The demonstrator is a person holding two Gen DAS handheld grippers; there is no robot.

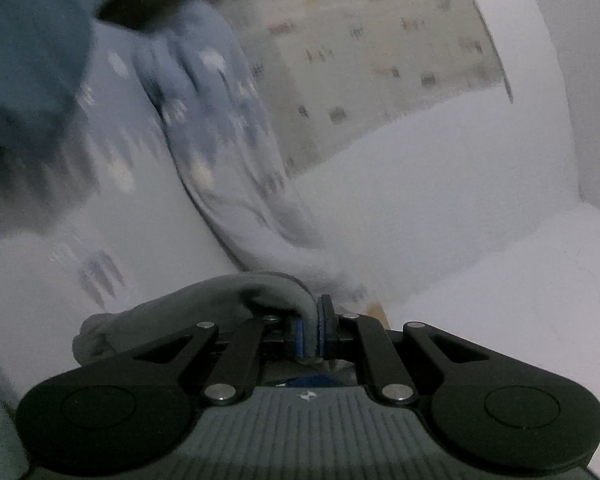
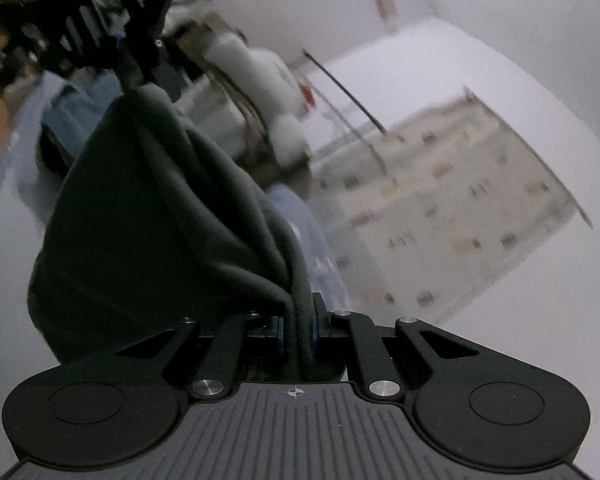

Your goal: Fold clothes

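A dark grey garment (image 2: 148, 216) hangs stretched in the air between my two grippers. My right gripper (image 2: 300, 330) is shut on one bunched edge of it. The cloth runs up and left to my left gripper (image 2: 134, 68), seen at the top left of the right wrist view, which pinches the other end. In the left wrist view my left gripper (image 1: 312, 330) is shut on a grey fold of the garment (image 1: 204, 300), which drapes to the left of the jaws.
A light blue patterned bedcover (image 1: 220, 128) and a teal cloth (image 1: 28, 52) lie at the left. A patterned curtain (image 2: 452, 208) and white walls (image 1: 440, 208) fill the right. A white plush toy (image 2: 260, 76) sits on cluttered furniture behind.
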